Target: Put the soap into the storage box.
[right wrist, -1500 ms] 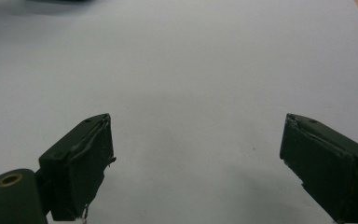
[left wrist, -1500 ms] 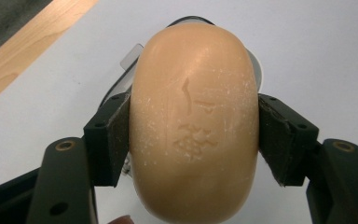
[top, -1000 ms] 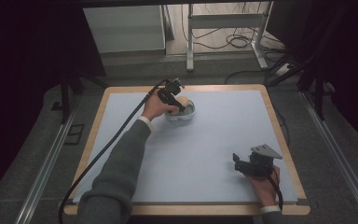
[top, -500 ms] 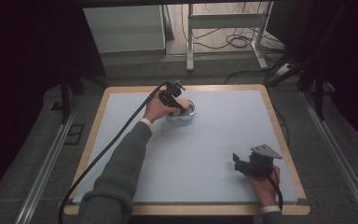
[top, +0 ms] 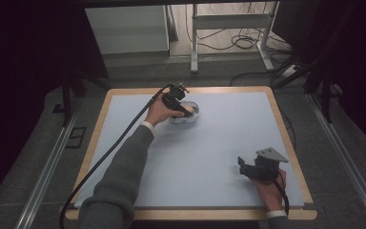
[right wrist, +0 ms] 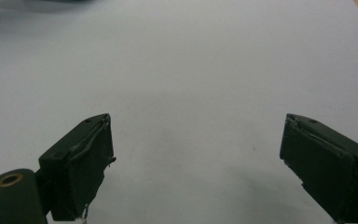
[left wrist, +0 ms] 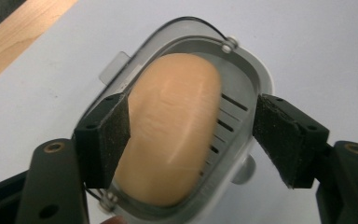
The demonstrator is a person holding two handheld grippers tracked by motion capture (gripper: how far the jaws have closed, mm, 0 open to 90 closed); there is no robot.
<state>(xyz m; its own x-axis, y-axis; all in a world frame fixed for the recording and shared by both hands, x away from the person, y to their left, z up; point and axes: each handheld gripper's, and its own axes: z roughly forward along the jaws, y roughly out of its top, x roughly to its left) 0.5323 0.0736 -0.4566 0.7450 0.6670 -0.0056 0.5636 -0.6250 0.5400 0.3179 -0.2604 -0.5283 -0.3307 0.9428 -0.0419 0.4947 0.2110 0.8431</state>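
A small clear oval container (left wrist: 256, 79) with a slotted metal insert sits on the pale blue mat, toward the far left-centre of the table (top: 193, 117). A smooth tan oblong lump (left wrist: 172, 126) lies inside it. My left gripper (left wrist: 191, 112) hovers right over the container (top: 186, 111), open; its left pad sits by the lump's side and the right pad stands outside the container's rim. My right gripper (top: 242, 166) rests low at the near right of the mat, open, with only bare mat between its jaws (right wrist: 198, 140).
The pale blue mat (top: 209, 152) covers a wooden-edged table (top: 190, 89). The left gripper's black cable (top: 109, 152) trails down the left side along the sleeve. Beyond the far edge lie floor cables and a metal stand (top: 228, 28).
The left gripper has shifted only slightly over the container. The right gripper has stayed put.
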